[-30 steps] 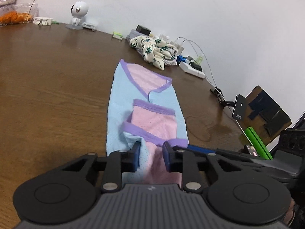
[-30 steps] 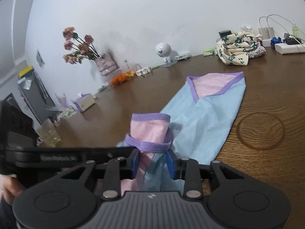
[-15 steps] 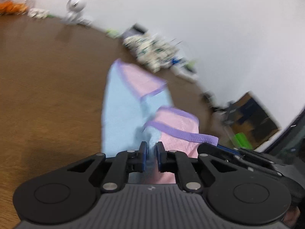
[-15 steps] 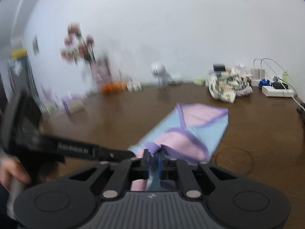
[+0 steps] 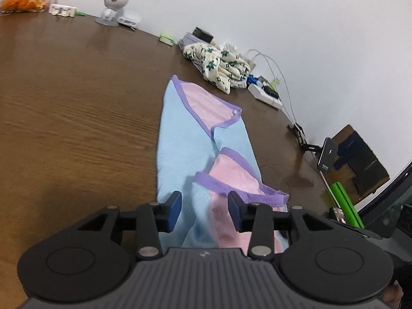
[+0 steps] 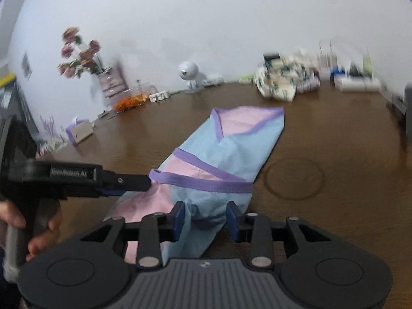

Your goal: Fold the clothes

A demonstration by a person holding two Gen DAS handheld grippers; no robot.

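A light blue garment (image 5: 180, 139) with pink panels and purple trim lies lengthwise on the brown table (image 5: 64, 103). Its near end is folded over onto itself, purple hem (image 6: 206, 184) on top. My left gripper (image 5: 205, 211) hovers over that near end. Its jaws are opening, with loose cloth between the pads and a gap on both sides. My right gripper (image 6: 206, 217) is opening too, with bunched blue cloth sitting slack between its pads. The left gripper (image 6: 139, 184) also shows from the side in the right wrist view, at the fold's left edge.
A floral cloth pile (image 5: 219, 67), a power strip with cables (image 5: 265, 95) and a round white camera (image 5: 114, 0) line the far edge. A phone on a stand (image 5: 328, 154) is at the right. A flower vase (image 6: 103, 77), snack bowl (image 6: 131, 100) and tissue box (image 6: 78, 131) stand far left.
Half a second ago both grippers were shut on the lifted near end. Now both sets of jaws have spread and the cloth has dropped onto the garment as a fold.
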